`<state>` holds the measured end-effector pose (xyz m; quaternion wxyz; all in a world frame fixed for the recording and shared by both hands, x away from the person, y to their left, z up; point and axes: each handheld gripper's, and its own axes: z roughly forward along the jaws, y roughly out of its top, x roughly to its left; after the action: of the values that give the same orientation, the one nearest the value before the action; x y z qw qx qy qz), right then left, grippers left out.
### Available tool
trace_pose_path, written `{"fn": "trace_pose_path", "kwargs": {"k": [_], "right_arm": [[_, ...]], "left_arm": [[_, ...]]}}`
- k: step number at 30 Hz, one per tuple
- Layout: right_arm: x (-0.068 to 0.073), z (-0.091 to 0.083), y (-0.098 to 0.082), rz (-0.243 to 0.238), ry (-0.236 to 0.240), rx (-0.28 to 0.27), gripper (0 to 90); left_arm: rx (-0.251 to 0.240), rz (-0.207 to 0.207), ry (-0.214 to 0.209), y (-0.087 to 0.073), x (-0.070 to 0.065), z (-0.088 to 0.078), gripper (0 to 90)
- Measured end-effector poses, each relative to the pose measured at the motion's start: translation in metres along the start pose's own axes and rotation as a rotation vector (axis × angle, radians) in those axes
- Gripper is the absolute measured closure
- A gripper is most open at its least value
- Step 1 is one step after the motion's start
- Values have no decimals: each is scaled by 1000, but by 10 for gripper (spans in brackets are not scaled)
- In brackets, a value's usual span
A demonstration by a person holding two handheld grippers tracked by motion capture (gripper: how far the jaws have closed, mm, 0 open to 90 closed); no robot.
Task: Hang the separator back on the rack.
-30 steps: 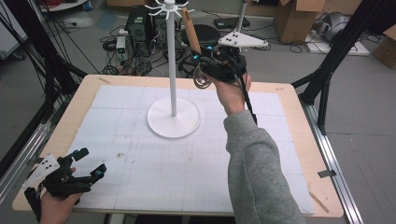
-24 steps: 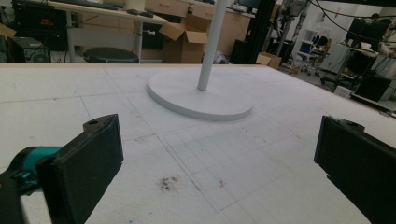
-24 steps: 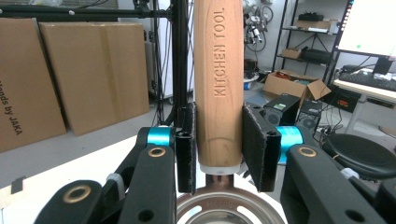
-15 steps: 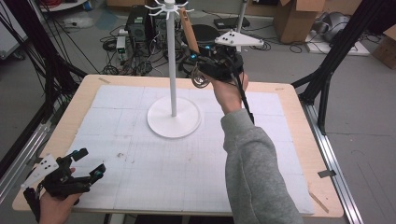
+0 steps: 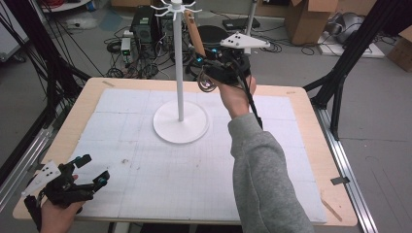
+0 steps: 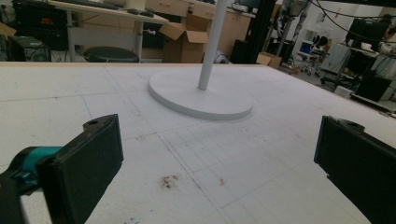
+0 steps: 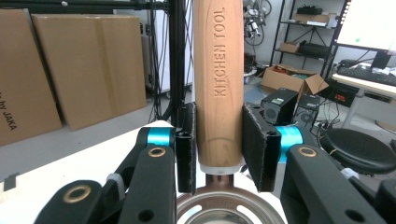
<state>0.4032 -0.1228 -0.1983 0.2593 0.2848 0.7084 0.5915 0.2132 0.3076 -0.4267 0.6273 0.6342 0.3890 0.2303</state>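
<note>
Wood is what the handle of the kitchen tool [image 7: 218, 84] is made of, and the words KITCHEN TOOL are cut into it. In the right gripper view the two black pads [image 7: 186, 144] press on the handle from both sides, near its lower end. Just below the handle there is a round shiny metal part [image 7: 229, 205] that looks like a small strainer or sieve. So the right gripper [image 7: 218, 144] is squeezing the tool and holding it tight.

In the high view the right gripper [image 5: 221, 68] is held up in the air, above the far side of the table [image 5: 311, 145]. The kitchen tool [image 5: 196, 41] leans up from it toward the top of the white stand [image 5: 179, 63]. The top end of the handle is close to the little hooks [image 5: 174, 7] at the top of the stand. I cannot tell if it is touching a hook. The round metal end [image 5: 206, 83] hangs down beside the hand. The arm wears a grey sleeve [image 5: 265, 179].

The stand has a tall thin pole and a flat round foot [image 5: 181, 128]. It sits on a white mat [image 5: 160, 179] with a grid of lines.

The left gripper [image 5: 82, 172] is low at the near left corner of the table, well apart from the stand. In the left gripper view its jaws stand wide apart with nothing between them, and the mat has a small dark spot [image 6: 169, 182].
</note>
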Motion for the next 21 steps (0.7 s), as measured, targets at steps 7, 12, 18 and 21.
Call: {"fn": "trace_pose_path", "kwargs": {"k": [7, 12, 18, 21], "right_arm": [[-1, 2, -2, 2, -2, 8, 687], [-2, 4, -3, 5, 2, 12, 687], [-1, 7, -4, 9, 2, 22, 687], [0, 9, -5, 10, 7, 24, 687]], "left_arm": [[1, -1, 1, 0, 0, -1, 18], [2, -1, 1, 0, 0, -1, 18], [-2, -4, 4, 0, 1, -2, 18], [-1, -3, 5, 0, 1, -3, 18]]}}
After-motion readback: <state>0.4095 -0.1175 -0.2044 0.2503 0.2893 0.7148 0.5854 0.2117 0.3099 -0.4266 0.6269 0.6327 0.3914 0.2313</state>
